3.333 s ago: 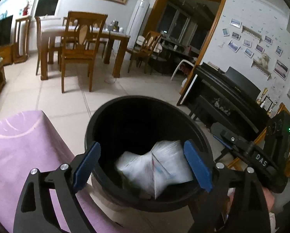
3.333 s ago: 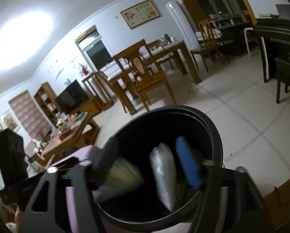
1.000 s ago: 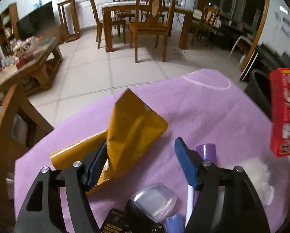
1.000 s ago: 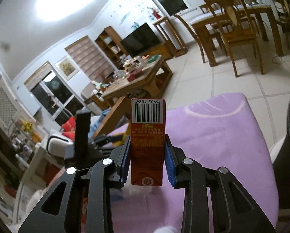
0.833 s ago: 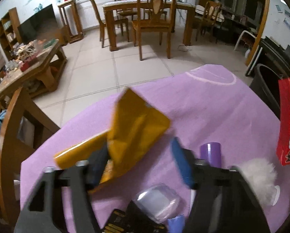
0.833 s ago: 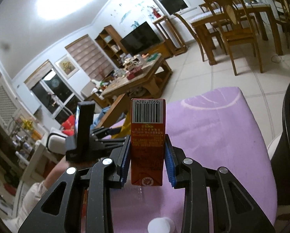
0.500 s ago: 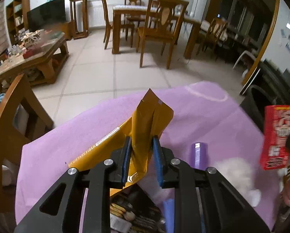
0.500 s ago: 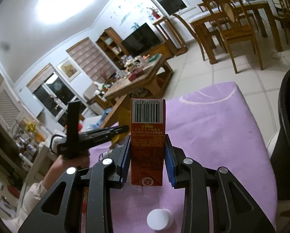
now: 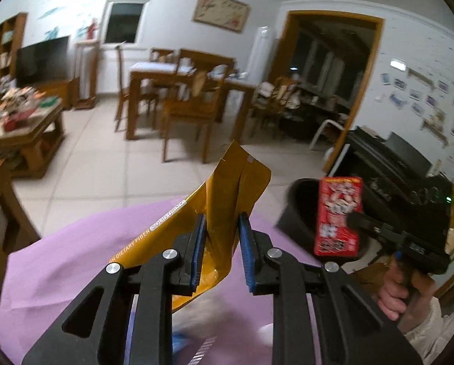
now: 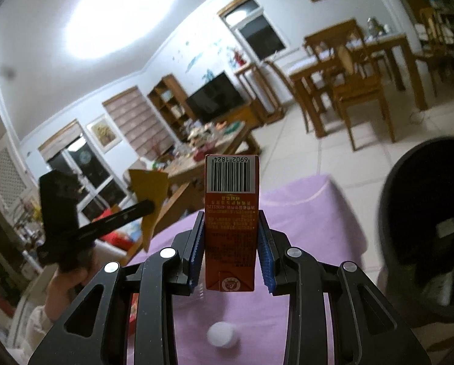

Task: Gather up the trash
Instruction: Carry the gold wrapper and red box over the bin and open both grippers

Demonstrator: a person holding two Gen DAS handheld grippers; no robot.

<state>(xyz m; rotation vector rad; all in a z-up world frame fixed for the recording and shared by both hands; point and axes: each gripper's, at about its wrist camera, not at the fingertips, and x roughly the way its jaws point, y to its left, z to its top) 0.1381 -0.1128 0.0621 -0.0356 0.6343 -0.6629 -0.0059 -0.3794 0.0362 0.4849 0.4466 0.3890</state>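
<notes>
L tongs (image 9: 220, 243) were clamped on a gold pouch (image 9: 227, 200), raised above the purple cloth (image 9: 59, 261). R tongs (image 10: 230, 249) were clamped on a red carton (image 10: 231, 228), barcode end up. Only the L view showed the carton's printed front; only the R view showed a white cap (image 10: 222, 338) on the cloth below the R tongs. Black bin (image 10: 424, 228) stood right of R tongs, off the cloth's edge; contents too dark to tell. Tiled floor, dining table (image 9: 181, 88) w/ chairs beyond.
</notes>
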